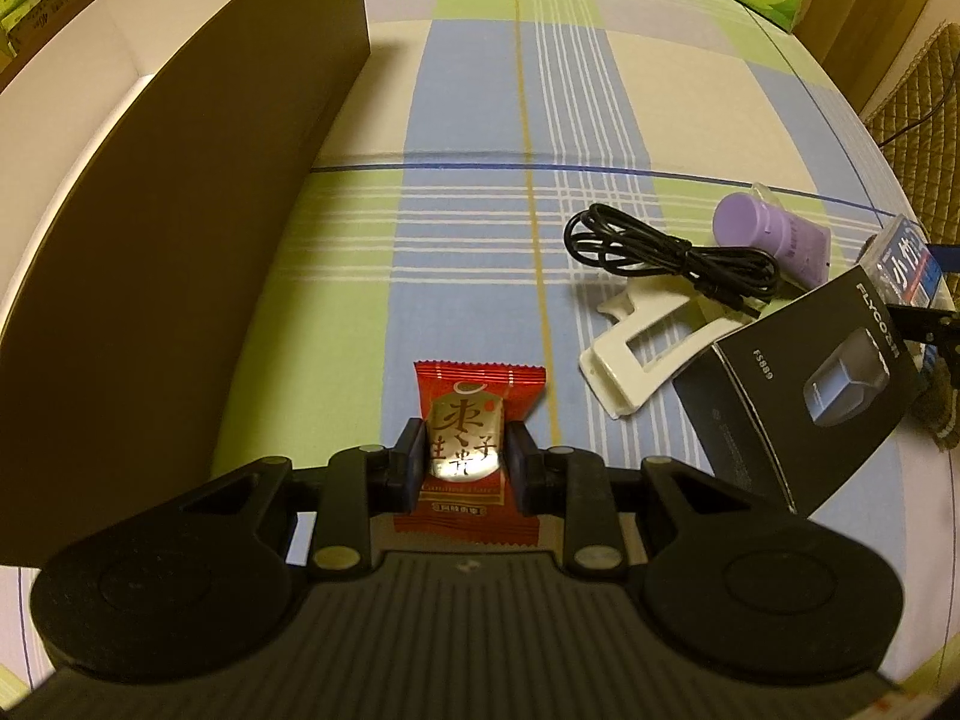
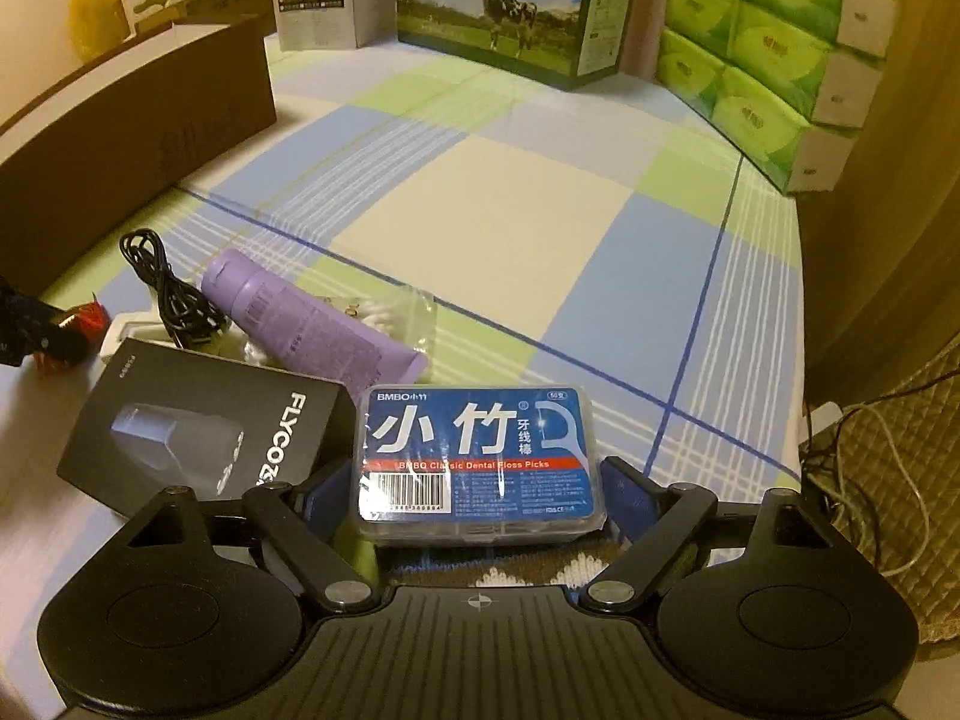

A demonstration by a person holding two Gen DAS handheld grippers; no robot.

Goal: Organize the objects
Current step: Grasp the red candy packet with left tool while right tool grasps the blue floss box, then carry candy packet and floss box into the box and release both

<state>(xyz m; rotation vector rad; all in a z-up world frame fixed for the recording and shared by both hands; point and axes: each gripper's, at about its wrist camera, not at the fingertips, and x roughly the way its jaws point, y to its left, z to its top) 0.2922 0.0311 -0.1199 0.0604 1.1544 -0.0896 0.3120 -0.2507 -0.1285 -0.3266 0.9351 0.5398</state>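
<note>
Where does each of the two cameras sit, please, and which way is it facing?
Left wrist: on the left gripper, looking steeply down along its jaws at a red sachet they clamp, a brown box to the left; only the gripper shows.
Right wrist: on the right gripper, looking down and forward at a floss box between its spread jaws, milk carton beyond; only the gripper shows.
Shared: checked cloth, black carton, purple tube, cable.

Dim warm light, fisheye-bent edges, soft shadows
</note>
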